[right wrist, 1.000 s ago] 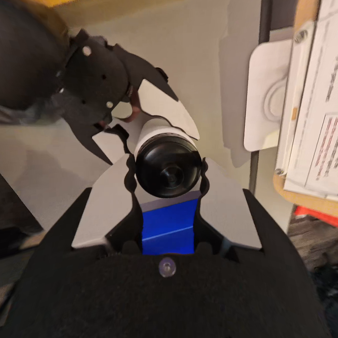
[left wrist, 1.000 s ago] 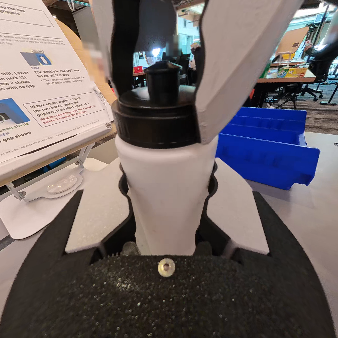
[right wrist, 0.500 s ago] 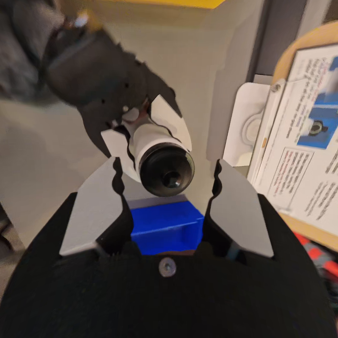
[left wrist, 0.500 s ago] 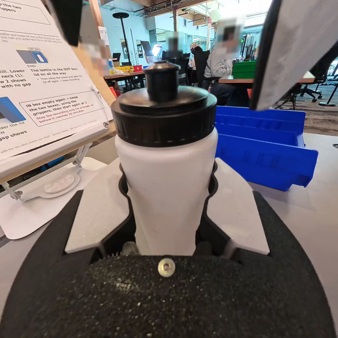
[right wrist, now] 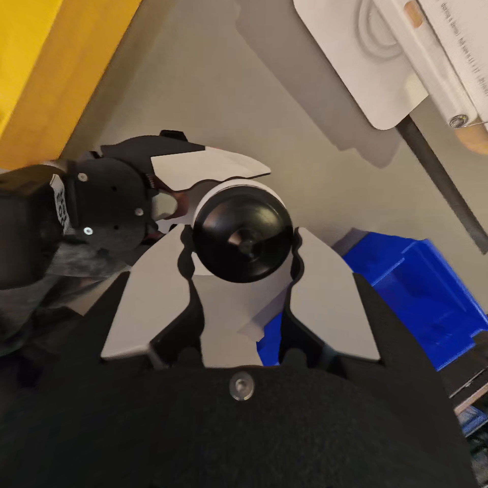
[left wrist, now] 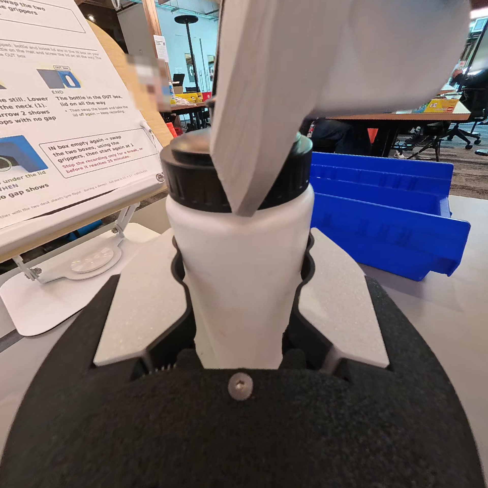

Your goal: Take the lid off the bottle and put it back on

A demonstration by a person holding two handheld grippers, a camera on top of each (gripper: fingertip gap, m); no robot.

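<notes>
- Between the white fingers of the left gripper (left wrist: 241, 266) stands the bottle (left wrist: 241, 272), upright, white and opaque, its body squeezed at the waist by the scalloped pads on both sides; those jaws are closed on it at about the bottle's width.
- On the bottle's neck sits the lid (right wrist: 241, 235), black, wide and ribbed round its rim, with a spout in the middle; it looks fully seated, no gap showing under it.
- The right gripper (right wrist: 241, 239) comes from above, looking down on the lid. Its jaws are partly open and bracket the rim, the pads at or just beside the edge; whether they are pressing yet I cannot tell.
- Handling, as a judgement: the plastic body is probably light and a bit yielding, smooth enough to spin under torque, so the low hold needs firm pressure. The lid is stiff, and its ribbed rim is the place to grip, not the spout.
- Behind the bottle a blue bin (left wrist: 383, 211) lies on the table (left wrist: 435, 317), and an instruction sheet (left wrist: 66, 118) leans on a stand to the left.
</notes>
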